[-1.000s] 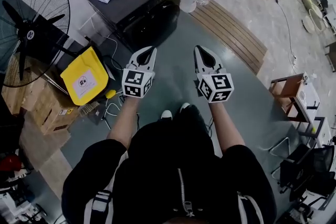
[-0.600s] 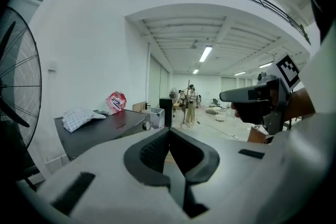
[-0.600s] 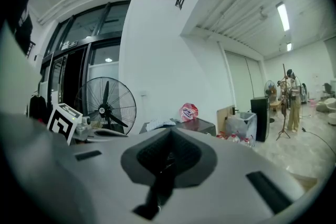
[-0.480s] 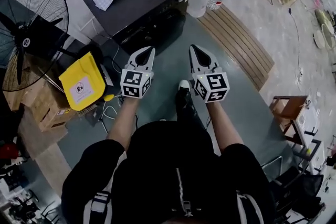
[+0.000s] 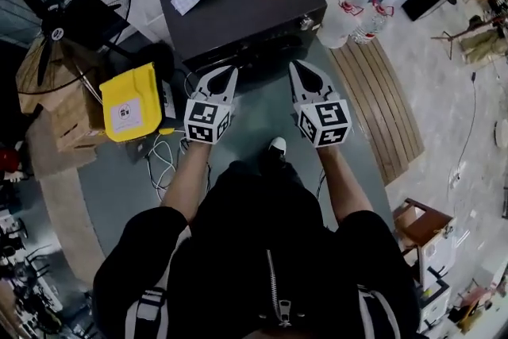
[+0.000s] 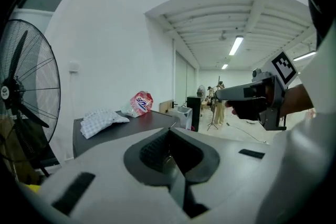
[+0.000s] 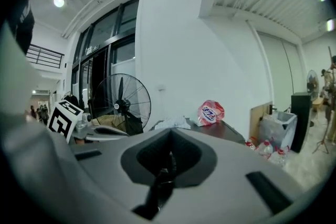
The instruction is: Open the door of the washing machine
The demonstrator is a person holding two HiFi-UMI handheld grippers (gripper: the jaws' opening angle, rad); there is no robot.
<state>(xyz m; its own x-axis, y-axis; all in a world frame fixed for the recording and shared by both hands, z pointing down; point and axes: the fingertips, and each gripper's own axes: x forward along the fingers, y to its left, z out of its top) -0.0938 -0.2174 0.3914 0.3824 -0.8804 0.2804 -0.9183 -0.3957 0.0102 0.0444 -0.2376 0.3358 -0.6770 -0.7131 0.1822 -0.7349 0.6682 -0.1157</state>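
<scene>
Seen from the head view, the left gripper (image 5: 231,74) and right gripper (image 5: 295,67) are both pinched together and empty, just short of the dark washing machine (image 5: 246,12). Only that view catches its front face. The gripper views skim level over its top, showing the checked cloth (image 6: 102,119) and detergent bag (image 7: 211,112).

White walls (image 7: 173,34), grey floor (image 5: 119,194) (fan (image 5: 67,8) beside)
</scene>
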